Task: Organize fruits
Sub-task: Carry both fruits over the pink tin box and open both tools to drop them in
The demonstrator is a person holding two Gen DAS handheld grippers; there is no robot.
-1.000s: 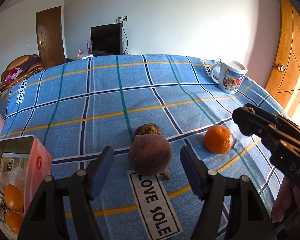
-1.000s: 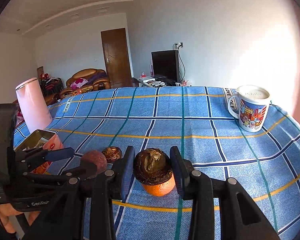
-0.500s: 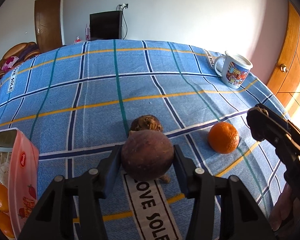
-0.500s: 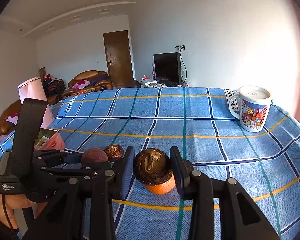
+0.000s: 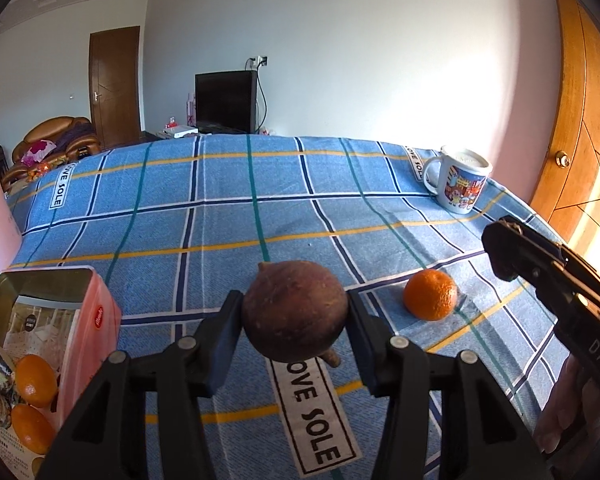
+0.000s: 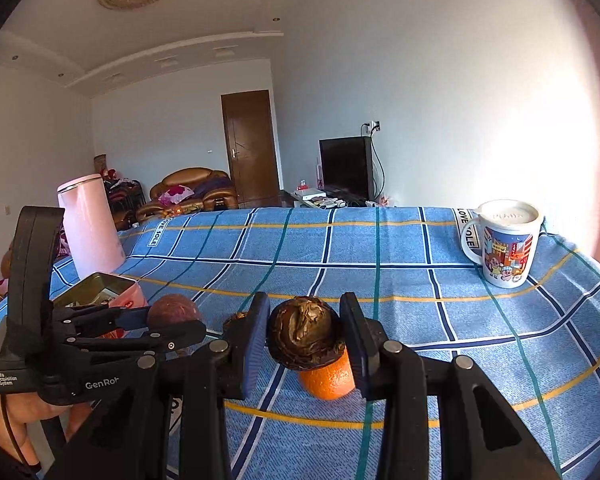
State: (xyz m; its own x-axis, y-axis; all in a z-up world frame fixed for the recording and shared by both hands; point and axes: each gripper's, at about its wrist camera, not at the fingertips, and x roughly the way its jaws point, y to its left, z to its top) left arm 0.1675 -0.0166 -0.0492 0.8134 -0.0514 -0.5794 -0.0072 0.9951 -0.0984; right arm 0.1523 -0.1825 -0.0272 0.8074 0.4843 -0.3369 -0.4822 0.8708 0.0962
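Left tongs (image 5: 296,334) pinch a round brown fruit (image 5: 295,311), both pads pressed to its sides, raised above the blue checked worktop (image 5: 220,216). Right tongs (image 6: 305,340) grip a dark wrinkled fruit (image 6: 305,338) likewise. One orange (image 5: 431,294) lies on the cloth, right of the left tongs. An open tin (image 5: 52,340), front left, holds two oranges; contact between them is unclear. A mug (image 5: 460,184) stands far right.
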